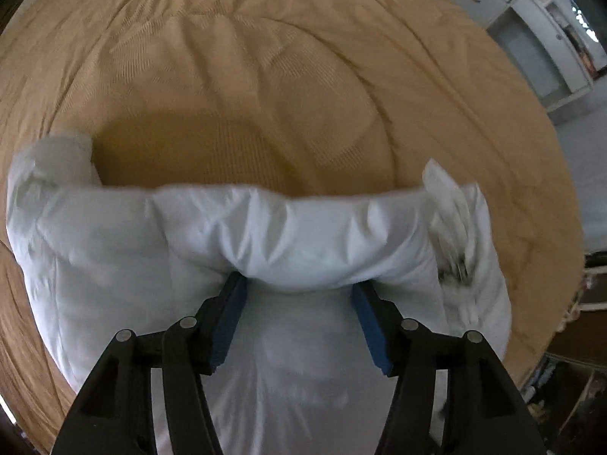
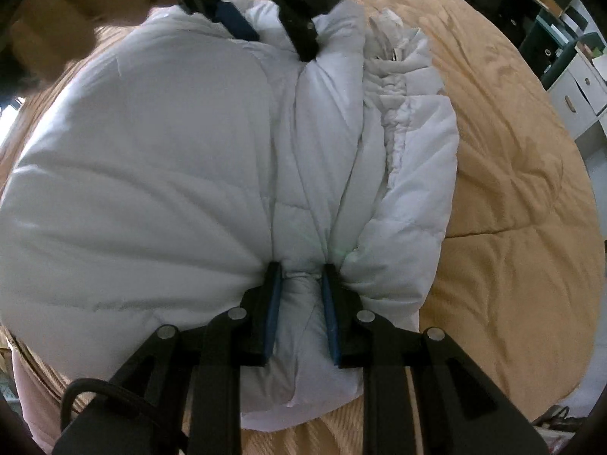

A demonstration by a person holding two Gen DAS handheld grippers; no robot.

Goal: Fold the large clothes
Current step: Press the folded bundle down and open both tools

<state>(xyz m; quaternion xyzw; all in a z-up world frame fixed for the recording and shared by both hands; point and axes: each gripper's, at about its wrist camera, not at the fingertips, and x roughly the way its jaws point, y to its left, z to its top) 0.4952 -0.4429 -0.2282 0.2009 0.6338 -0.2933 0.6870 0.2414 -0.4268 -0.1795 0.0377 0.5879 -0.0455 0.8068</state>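
A white puffy jacket [image 1: 151, 235] lies bunched on a tan bedspread [image 1: 265, 76]. In the left wrist view my left gripper [image 1: 297, 284] points down, jaws wide, and a thick rolled fold of the jacket is squeezed between its blue pads [image 1: 231, 311]. The right wrist view shows the jacket [image 2: 151, 151] folded over itself, with its zipper edge [image 2: 390, 113] bared on the right. My right gripper [image 2: 299, 276] is shut on a narrow pinch of fabric at the near edge. At the far end the left gripper [image 2: 273, 41] stands in the cloth, a hand [image 2: 76, 11] behind it.
The bedspread [image 2: 512, 227] stretches wide beyond and to the right of the jacket. White drawers and shelves [image 1: 531, 45] stand past the bed's far right corner; the same cabinet [image 2: 576, 98] appears in the right wrist view. Dark clutter sits low at the right edge [image 1: 569, 379].
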